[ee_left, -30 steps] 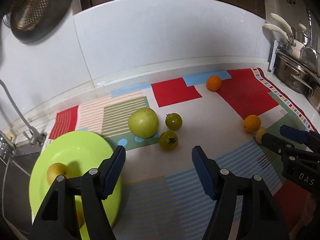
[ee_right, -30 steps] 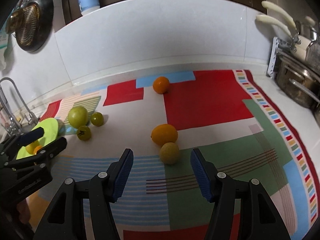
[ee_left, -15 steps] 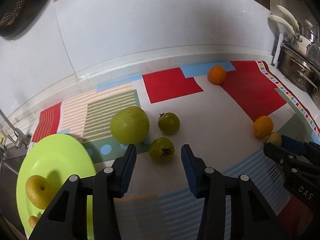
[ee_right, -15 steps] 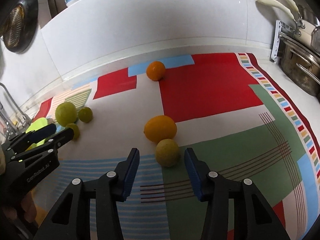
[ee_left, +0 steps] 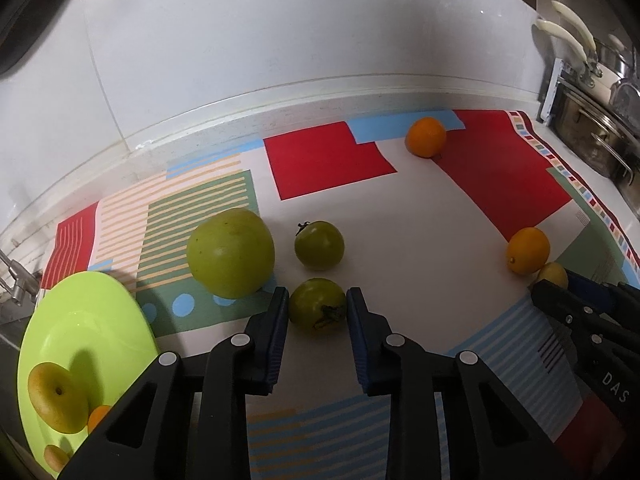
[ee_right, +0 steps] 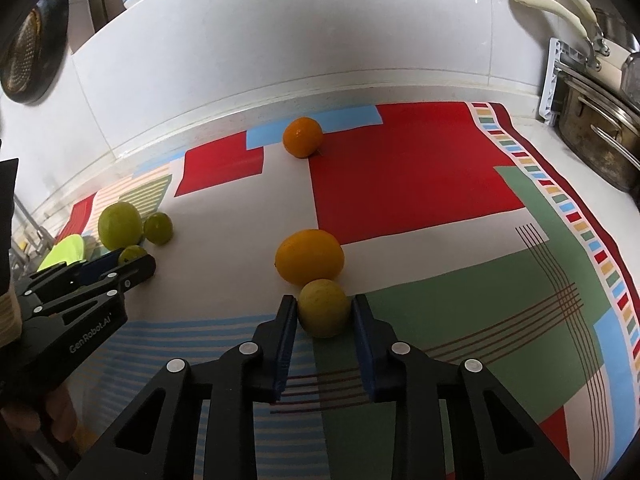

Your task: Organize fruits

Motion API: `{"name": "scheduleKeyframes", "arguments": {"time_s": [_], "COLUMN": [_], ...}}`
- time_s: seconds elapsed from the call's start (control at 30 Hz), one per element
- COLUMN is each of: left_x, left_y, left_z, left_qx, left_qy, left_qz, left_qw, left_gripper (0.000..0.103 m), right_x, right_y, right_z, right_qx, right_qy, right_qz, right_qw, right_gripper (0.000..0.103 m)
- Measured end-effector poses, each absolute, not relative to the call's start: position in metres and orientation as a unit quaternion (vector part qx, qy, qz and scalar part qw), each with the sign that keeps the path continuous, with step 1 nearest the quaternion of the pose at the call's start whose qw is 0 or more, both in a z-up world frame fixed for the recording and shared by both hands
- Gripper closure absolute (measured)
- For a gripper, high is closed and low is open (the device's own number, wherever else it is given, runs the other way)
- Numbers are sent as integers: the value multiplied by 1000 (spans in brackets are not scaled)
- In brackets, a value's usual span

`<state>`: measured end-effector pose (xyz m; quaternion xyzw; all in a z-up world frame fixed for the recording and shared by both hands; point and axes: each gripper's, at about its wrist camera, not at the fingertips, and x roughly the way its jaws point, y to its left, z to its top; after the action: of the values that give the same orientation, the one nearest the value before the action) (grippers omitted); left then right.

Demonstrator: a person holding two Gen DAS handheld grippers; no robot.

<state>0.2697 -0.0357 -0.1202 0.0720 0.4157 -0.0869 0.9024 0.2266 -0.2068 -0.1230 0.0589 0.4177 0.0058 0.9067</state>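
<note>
My left gripper [ee_left: 318, 308] has its jaws around a small green tomato [ee_left: 316, 306] on the patterned mat, close on both sides; contact is not clear. A second green tomato [ee_left: 319, 245] and a big green apple [ee_left: 231, 252] lie just beyond. My right gripper [ee_right: 324, 314] has its jaws against a yellow-green lemon [ee_right: 323, 307] on the mat, with an orange [ee_right: 309, 256] touching it behind. Another orange [ee_right: 302, 137] lies far back. A lime-green plate [ee_left: 80, 344] at the left holds a yellow fruit [ee_left: 56, 396] and small orange pieces.
The white tiled wall [ee_left: 280, 40] runs along the back of the counter. Steel pots [ee_right: 600, 128] stand at the right edge. A tap [ee_left: 16, 288] and sink are at the far left. A strainer [ee_right: 28, 44] hangs on the wall.
Both grippers moved forward and down and narrowed. The left jaws now flank the near green tomato; the right jaws now press beside the lemon.
</note>
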Motion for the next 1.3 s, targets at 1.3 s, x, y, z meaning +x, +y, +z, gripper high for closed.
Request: {"name": "scheduleKeyframes", "arguments": {"time_s": [1.3], "left_x": [116], "left_y": [28], "left_z": [-22], "left_qx": [35], "left_qy": [311], "left_qz": [-43], "left_qw": [949], "left_gripper": [74], "right_x": [128], "right_y": [-138], "right_z": [-28], "right_qx": [7], "right_qy": [306], "right_qz": [131], "right_qw": [943], "right_gripper": [74]}}
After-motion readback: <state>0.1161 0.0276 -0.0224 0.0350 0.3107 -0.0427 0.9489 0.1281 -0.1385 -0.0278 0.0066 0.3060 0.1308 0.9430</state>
